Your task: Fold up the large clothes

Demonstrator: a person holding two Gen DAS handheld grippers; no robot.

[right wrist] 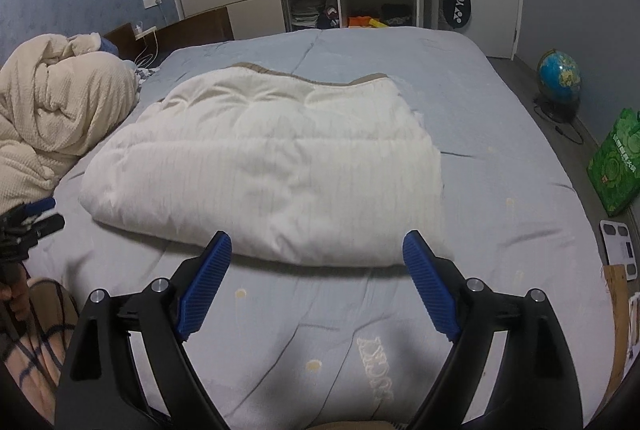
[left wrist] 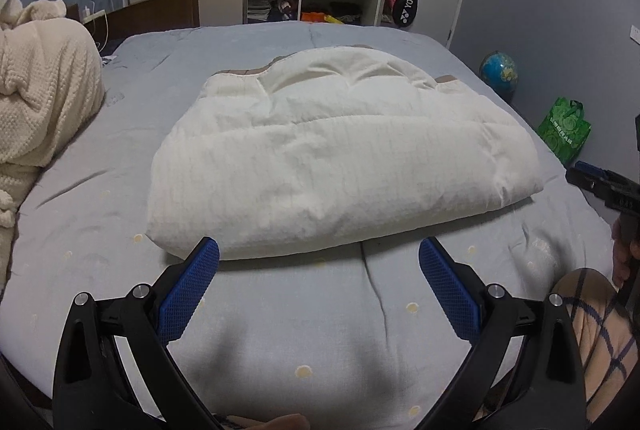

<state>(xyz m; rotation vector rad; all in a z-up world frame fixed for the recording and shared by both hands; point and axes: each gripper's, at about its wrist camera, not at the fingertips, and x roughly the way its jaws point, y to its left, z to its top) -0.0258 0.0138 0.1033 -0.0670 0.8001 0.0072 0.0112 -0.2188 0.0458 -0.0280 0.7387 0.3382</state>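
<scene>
Item one: a white quilted comforter (left wrist: 320,158), folded into a thick bundle with a tan edge showing at its far side, lies in the middle of your bed (left wrist: 280,330) on the pale blue cover, its near fold just beyond both sets of fingers. Item two: your left gripper (left wrist: 319,250) and right gripper (right wrist: 317,246) each hang over the bare cover with blue fingers (right wrist: 208,282) spread wide, nothing between them, neither touching the comforter. Item three: a cream waffle-knit blanket (left wrist: 44,90) heaped at the bed's left side, a globe (right wrist: 559,76) and green bag (right wrist: 616,170) on the floor.
</scene>
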